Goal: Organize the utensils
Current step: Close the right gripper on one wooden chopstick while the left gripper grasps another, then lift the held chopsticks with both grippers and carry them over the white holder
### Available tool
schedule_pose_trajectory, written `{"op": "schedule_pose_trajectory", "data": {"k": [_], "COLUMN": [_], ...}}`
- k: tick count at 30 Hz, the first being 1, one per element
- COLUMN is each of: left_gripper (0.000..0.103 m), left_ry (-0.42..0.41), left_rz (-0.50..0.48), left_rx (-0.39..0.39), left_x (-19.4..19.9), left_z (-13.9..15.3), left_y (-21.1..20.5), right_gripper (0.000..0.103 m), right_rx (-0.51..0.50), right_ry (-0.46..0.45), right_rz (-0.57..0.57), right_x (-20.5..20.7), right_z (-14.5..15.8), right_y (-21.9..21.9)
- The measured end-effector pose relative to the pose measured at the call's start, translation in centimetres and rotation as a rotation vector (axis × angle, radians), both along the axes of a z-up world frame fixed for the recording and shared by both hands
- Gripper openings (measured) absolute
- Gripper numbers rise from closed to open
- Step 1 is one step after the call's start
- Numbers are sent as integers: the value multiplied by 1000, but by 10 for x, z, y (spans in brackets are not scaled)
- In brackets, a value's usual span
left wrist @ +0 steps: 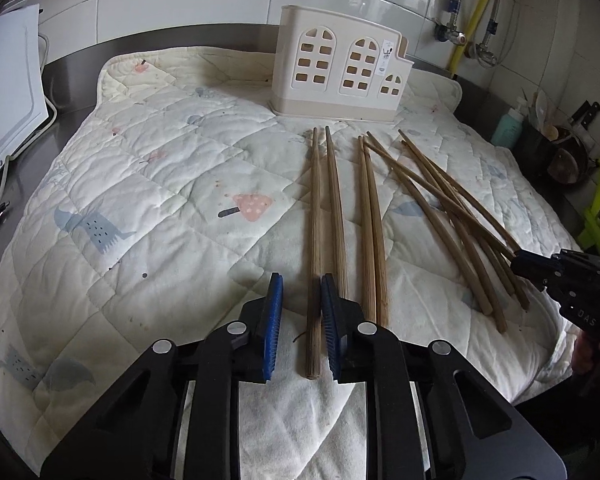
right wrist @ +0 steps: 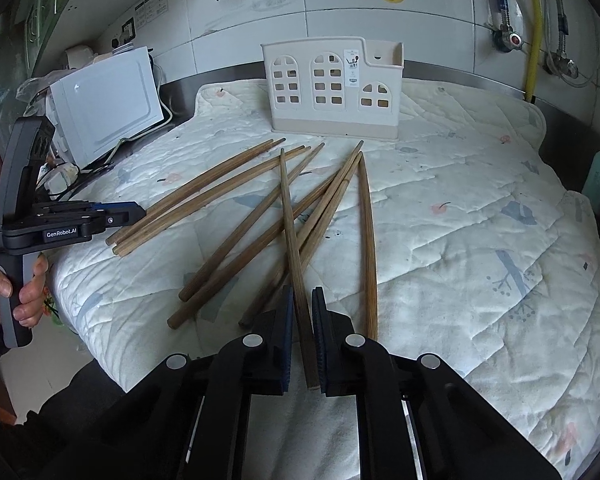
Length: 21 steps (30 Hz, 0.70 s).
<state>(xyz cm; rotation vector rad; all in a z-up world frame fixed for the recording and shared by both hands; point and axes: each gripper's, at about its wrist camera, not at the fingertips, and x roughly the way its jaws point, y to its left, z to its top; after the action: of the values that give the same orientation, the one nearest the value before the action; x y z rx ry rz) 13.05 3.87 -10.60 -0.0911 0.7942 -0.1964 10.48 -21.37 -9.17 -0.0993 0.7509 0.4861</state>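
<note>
Several brown wooden chopsticks lie on a quilted mat in front of a cream utensil holder with window-shaped cutouts. My left gripper straddles the thick end of the leftmost chopstick. Its right pad touches the stick and a gap shows at the left pad, so it is open. My right gripper is shut on one chopstick that crosses over the scattered ones. The holder stands upright behind them. In the left wrist view the right gripper pinches that stick's end at the far right.
A white microwave stands left of the mat on the steel counter. A teal bottle and dark kitchenware sit at the right. A yellow pipe runs up the tiled wall. A person's hand holds the left gripper's handle.
</note>
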Motion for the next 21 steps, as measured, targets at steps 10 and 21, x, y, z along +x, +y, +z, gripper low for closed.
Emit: {"op": "schedule_pose_trajectory", "data": {"k": [10, 21], "left_gripper": [15, 6], "left_ry": [-41, -69], "left_rz": [-9, -16], "left_rx": [74, 53], "left_x": [5, -2], "left_z": [-3, 11], "left_y": [-15, -11], "right_gripper": [8, 6], "right_rx": [-8, 22], "right_ry": [-3, -41], "right_rz": [-18, -52], "right_x": [1, -10], "right_z": [-4, 22], "right_y": [2, 1]}}
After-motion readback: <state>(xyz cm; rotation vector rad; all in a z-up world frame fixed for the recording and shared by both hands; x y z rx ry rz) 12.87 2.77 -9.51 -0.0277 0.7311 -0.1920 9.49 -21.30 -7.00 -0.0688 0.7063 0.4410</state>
